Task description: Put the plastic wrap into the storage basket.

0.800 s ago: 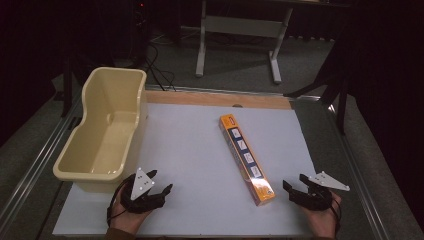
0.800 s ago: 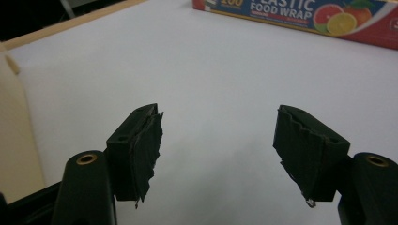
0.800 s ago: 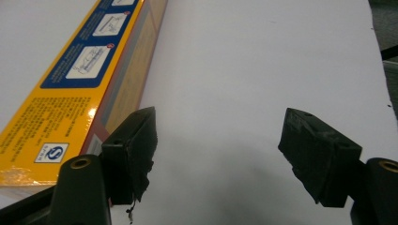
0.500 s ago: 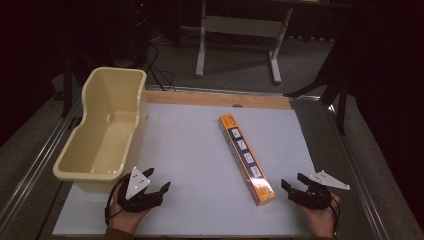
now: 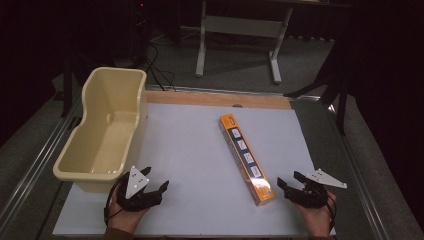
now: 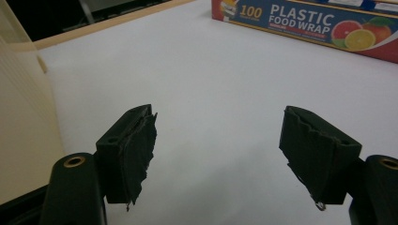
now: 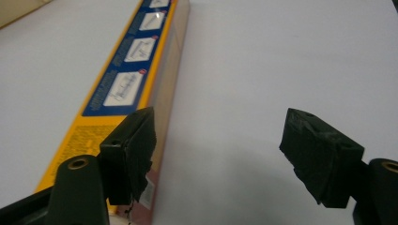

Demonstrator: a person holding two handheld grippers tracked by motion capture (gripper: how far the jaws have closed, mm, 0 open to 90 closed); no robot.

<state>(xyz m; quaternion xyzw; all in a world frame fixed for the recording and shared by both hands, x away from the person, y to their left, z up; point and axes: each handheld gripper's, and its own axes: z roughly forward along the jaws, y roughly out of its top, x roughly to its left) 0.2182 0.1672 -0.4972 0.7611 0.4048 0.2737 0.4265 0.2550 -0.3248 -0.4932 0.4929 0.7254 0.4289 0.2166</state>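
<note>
While both claws are waiting wide:
Box: food wrap box (image 5: 246, 157) lying lengthwise, just left of right gripper (image 5: 296, 186).
Nearer: right gripper; left gripper (image 5: 155, 182) sitting well apart, empty.

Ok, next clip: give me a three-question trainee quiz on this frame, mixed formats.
1. True or false: the plastic food wrap box lies inside the yellow tub.
2. Which hand-held gripper is nearer the box? A) left hand-held gripper B) right hand-held gripper
3. Fill in: both sets of jaws stand ____.

Key: 1. False, it lies flat on the white table surface. 2. B. 3. open, holding nothing.
</note>
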